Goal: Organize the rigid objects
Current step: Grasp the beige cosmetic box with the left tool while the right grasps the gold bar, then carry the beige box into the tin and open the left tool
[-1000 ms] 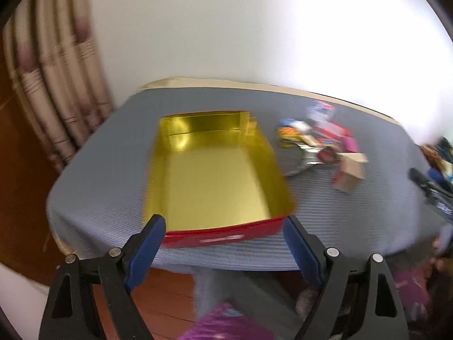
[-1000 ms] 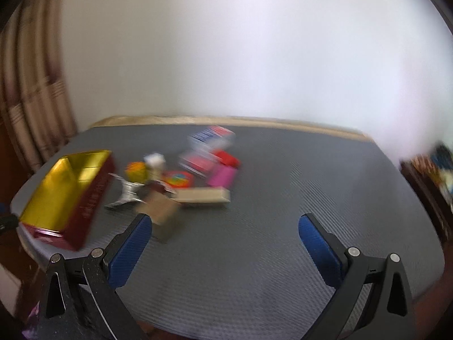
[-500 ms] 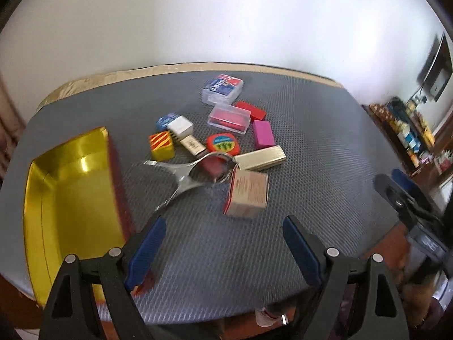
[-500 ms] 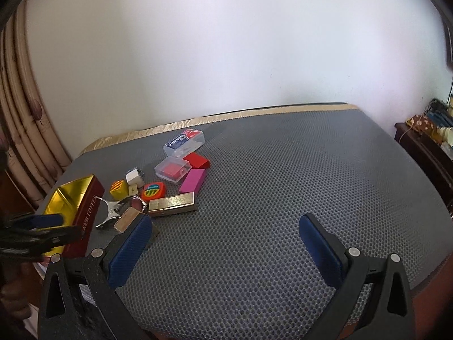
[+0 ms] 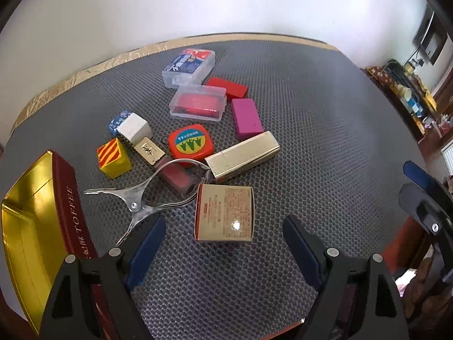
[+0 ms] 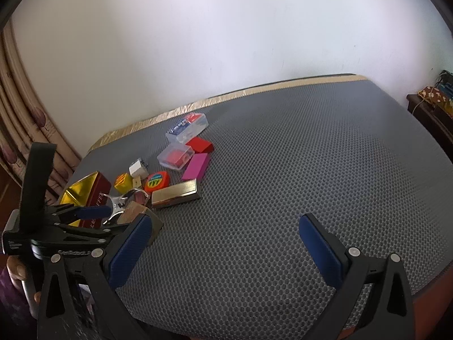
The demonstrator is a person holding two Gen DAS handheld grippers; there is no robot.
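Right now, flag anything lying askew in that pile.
The metal spring clamp straddles the pink lipstick tube, its loop end riding on it rather than flat on the grey mat.

Both of your views are bright with soft daylight; shadows under the objects are faint. The white wall [image 6: 226, 42] blows out towards the right, so the light seems to come from that side. You get a small glare spot on the cardboard box [image 5: 225, 216] and bright reflections inside the gold tin [image 5: 25, 226]. Focus is sharp mid-frame; the table [image 6: 311, 155] edges bow, and dark vignetting fills the corners.
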